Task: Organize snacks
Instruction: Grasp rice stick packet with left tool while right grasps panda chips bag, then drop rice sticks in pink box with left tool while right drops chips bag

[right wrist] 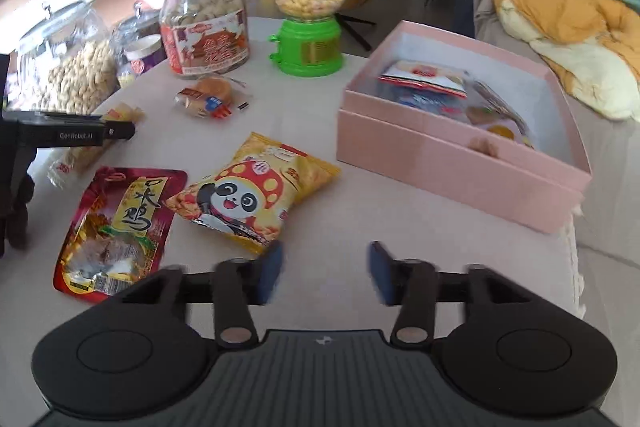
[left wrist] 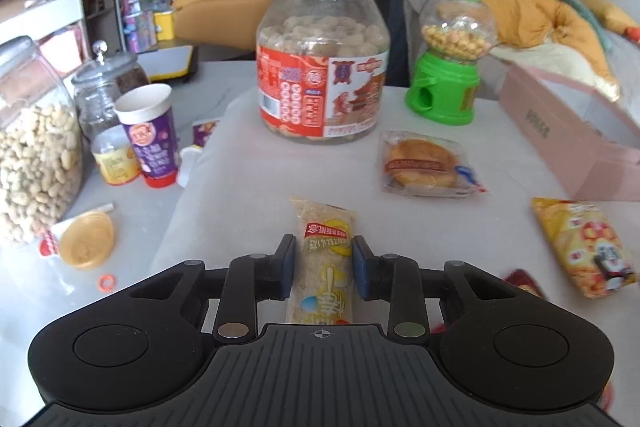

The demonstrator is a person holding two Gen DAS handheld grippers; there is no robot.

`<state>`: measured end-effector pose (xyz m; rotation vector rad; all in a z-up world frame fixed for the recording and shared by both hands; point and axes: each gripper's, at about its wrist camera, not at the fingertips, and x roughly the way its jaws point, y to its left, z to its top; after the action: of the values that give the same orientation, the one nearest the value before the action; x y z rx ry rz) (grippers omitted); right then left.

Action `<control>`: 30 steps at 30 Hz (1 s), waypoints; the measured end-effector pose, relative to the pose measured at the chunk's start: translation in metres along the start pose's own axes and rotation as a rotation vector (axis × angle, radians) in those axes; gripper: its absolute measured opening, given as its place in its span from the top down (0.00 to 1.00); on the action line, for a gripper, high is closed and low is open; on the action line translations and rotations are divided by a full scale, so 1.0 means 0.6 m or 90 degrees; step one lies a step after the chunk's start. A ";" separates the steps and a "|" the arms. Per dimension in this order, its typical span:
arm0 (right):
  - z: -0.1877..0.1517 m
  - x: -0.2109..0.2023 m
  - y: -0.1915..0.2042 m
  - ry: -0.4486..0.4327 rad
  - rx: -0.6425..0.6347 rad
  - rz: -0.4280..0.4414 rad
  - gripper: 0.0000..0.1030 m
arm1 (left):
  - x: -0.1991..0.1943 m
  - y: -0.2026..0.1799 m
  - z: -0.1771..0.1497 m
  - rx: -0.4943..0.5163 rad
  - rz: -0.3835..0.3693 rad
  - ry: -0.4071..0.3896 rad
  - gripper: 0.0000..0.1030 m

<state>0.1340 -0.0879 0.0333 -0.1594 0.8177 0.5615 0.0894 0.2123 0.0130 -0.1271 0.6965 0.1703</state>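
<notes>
My left gripper [left wrist: 323, 247] is shut on a long clear rice-cracker packet [left wrist: 324, 227] with a red and yellow label, its blue pads pressing both sides just above the white cloth. My right gripper [right wrist: 326, 263] stands open over bare cloth with nothing between its fingers. Ahead of it to the left lie a yellow panda snack bag [right wrist: 256, 191] and a red chicken packet [right wrist: 116, 227]. A wrapped bun [right wrist: 208, 99] lies further back. At the right, the open pink box [right wrist: 460, 163] holds several packets.
At the back stand a large gold-lidded biscuit jar [left wrist: 320, 67] and a green candy dispenser [left wrist: 448, 75]. A glass peanut jar [left wrist: 32, 155], a purple cup [left wrist: 152, 135] and a yellow lid [left wrist: 86, 239] crowd the left side. Orange bedding [right wrist: 568, 11] lies beyond the box.
</notes>
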 end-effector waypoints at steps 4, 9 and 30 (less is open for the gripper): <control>0.019 0.033 0.010 0.001 0.062 0.049 0.25 | -0.051 -0.007 -0.007 -0.029 -0.008 -0.046 0.67; 0.072 0.100 0.044 0.017 0.118 0.061 0.24 | -0.117 -0.035 -0.004 -0.032 -0.037 -0.068 0.68; -0.046 -0.103 -0.044 -0.035 -0.024 -0.013 0.66 | -0.204 -0.265 0.156 0.038 -0.264 -0.175 0.71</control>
<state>0.0962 -0.1453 0.0576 -0.1861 0.7521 0.5592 0.0873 0.0591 0.1730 -0.1843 0.3890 -0.2271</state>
